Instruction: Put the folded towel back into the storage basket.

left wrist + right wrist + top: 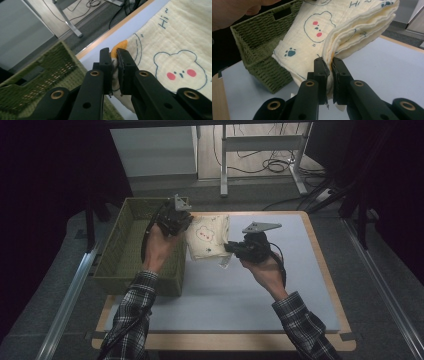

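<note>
Dim room all around, with cables on the floor beyond the table (320, 285), whose pale blue top is lit from above. I am working both grippers on a folded cream cloth (207, 237) printed with bear faces, and I am holding it up off the table between them, just beside the green woven basket (117, 255) at the table's left side.

My left gripper (176, 220) is pinching one edge of the cloth: in the left gripper view the jaws are clenched on the fabric (114, 71), an orange-trimmed corner poking out above them. My right gripper (234, 249) is gripping the opposite edge, and in the right gripper view I am seeing its jaws clamped on the stacked layers of the fold (329, 75), with the cloth hanging slanted toward the basket (262, 50).

As I am reading it, the folding is done, since the cloth is showing several neat layers, and the pick-up is done too. What I am judging to be left is carrying the bundle over the basket rim, lowering it inside and letting both grips go. I am seeing nothing inside the basket so far.
</note>
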`<state>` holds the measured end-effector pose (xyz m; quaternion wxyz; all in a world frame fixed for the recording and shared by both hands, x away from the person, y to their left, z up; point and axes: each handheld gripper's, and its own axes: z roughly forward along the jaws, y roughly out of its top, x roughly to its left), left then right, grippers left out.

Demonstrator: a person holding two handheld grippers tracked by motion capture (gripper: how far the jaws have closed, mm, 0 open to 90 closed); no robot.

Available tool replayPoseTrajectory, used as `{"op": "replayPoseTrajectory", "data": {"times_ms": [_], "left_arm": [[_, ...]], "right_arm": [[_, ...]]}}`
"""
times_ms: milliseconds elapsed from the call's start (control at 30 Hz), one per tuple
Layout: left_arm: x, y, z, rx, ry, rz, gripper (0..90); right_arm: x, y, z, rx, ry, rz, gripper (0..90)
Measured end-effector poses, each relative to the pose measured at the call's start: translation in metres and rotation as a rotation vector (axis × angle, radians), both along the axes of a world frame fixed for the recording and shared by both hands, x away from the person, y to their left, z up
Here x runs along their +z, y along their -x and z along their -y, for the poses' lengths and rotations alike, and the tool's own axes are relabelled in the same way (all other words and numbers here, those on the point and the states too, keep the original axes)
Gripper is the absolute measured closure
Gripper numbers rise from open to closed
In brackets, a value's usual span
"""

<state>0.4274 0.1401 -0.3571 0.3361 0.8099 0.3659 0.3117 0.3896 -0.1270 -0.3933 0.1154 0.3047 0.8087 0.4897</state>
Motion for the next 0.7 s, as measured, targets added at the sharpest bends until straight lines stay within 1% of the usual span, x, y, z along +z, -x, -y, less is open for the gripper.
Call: {"op": "replayPoseTrajectory", "data": {"times_ms": [133, 200, 233, 267, 400, 500, 600, 700], "left_arm": [[0.007, 0.0, -0.007, 0.014, -0.015, 0.018, 83.1], [0.009, 0.0, -0.011, 0.026, -0.022, 0.024, 83.1], [0.009, 0.0, -0.014, 0.031, -0.027, 0.025, 83.1], [0.009, 0.0, -0.015, 0.035, -0.03, 0.026, 83.1], [0.008, -0.001, -0.026, 0.061, -0.076, 0.028, 83.1], [0.007, 0.0, -0.035, 0.081, -0.091, 0.032, 83.1], [0.007, 0.001, -0.045, 0.101, -0.109, 0.032, 83.1], [0.006, 0.003, -0.055, 0.122, -0.118, 0.034, 83.1]], "right_arm": [[0.009, -0.003, -0.01, 0.008, 0.002, 0.014, 83.2], [0.011, -0.004, -0.014, 0.009, 0.0, 0.015, 83.2], [0.013, -0.005, -0.017, 0.013, -0.009, 0.006, 83.2], [0.013, -0.006, -0.019, 0.015, -0.014, 0.006, 83.2], [0.011, -0.009, -0.033, 0.026, -0.013, 0.002, 83.1], [0.009, -0.01, -0.046, 0.039, -0.014, -0.002, 83.1], [0.007, -0.011, -0.06, 0.051, -0.004, 0.0, 83.1], [0.003, -0.013, -0.074, 0.062, -0.004, 0.0, 83.0]]}}
